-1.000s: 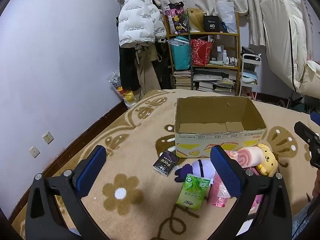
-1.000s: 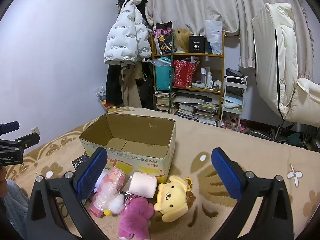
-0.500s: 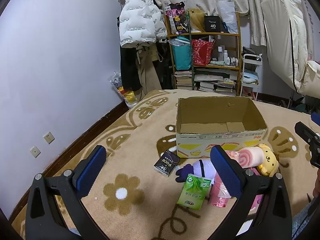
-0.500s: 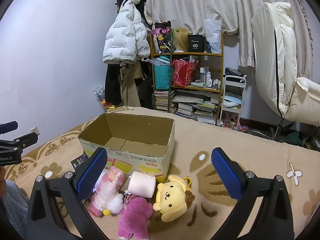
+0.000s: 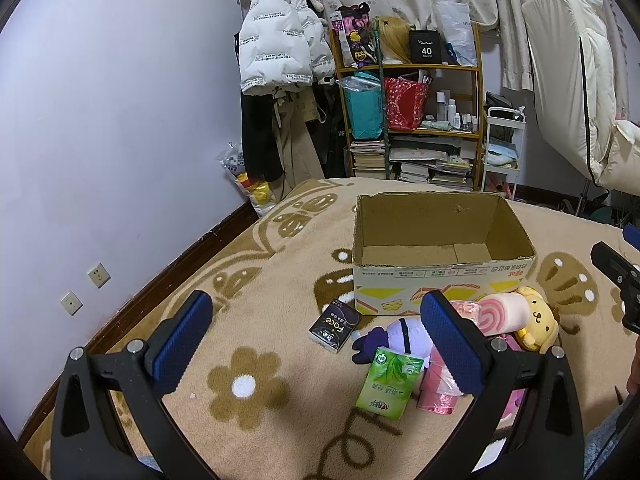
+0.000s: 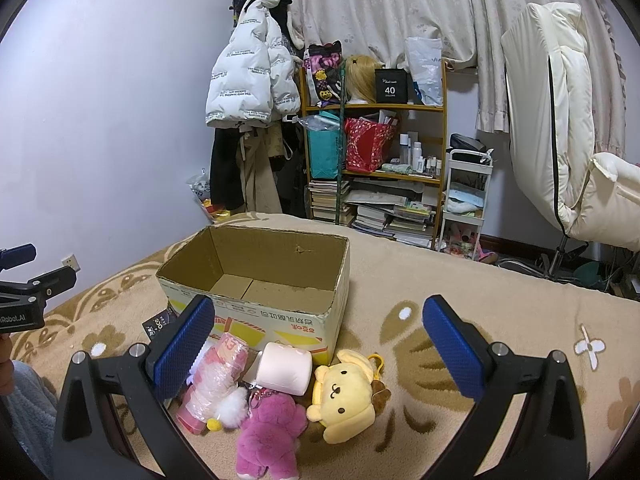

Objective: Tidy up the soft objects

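An empty open cardboard box (image 5: 440,276) (image 6: 256,312) stands on the patterned blanket. In front of it lie soft things: a yellow plush dog (image 6: 344,396) (image 5: 538,316), a pink plush bear (image 6: 268,436), a pink roll cushion (image 6: 285,368) (image 5: 498,312), a pink wrapped pack (image 6: 214,380), a purple-white plush (image 5: 396,334), a green tissue pack (image 5: 390,384) and a black tissue pack (image 5: 334,326). My left gripper (image 5: 316,346) is open and empty, above the blanket left of the pile. My right gripper (image 6: 318,350) is open and empty above the toys.
A bookshelf (image 6: 376,168) with bags and books, a hanging white jacket (image 6: 252,80) and a white cart (image 6: 466,196) stand behind the bed. A white chair (image 6: 560,140) is at the right. The wall (image 5: 100,140) runs along the left.
Both views shift only slightly; both grippers stay open and empty. Nothing on the blanket has moved.
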The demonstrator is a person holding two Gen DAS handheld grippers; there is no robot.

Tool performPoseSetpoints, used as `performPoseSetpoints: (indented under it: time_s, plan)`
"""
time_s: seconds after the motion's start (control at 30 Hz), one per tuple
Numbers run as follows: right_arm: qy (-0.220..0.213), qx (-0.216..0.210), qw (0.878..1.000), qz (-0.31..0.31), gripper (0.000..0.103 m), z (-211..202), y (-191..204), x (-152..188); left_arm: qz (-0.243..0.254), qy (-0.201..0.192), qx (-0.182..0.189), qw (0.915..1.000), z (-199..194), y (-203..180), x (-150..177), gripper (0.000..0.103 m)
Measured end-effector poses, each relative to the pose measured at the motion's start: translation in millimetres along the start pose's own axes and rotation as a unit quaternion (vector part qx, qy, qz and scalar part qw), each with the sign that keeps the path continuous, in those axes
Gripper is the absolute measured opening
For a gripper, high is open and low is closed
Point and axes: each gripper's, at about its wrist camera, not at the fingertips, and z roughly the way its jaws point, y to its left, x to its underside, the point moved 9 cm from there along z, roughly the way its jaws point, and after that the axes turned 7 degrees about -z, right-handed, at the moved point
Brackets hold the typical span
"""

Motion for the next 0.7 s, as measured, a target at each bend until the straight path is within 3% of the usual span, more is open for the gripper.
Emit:
performPoseSetpoints:
  time_s: [0.7]
  plan:
    - [0.001, 0.000, 1.000, 0.001, 0.103, 1.1, -0.2, 0.8, 0.001, 0.000, -0.001, 1.0000, 0.0, -0.8, -0.2, 0.103]
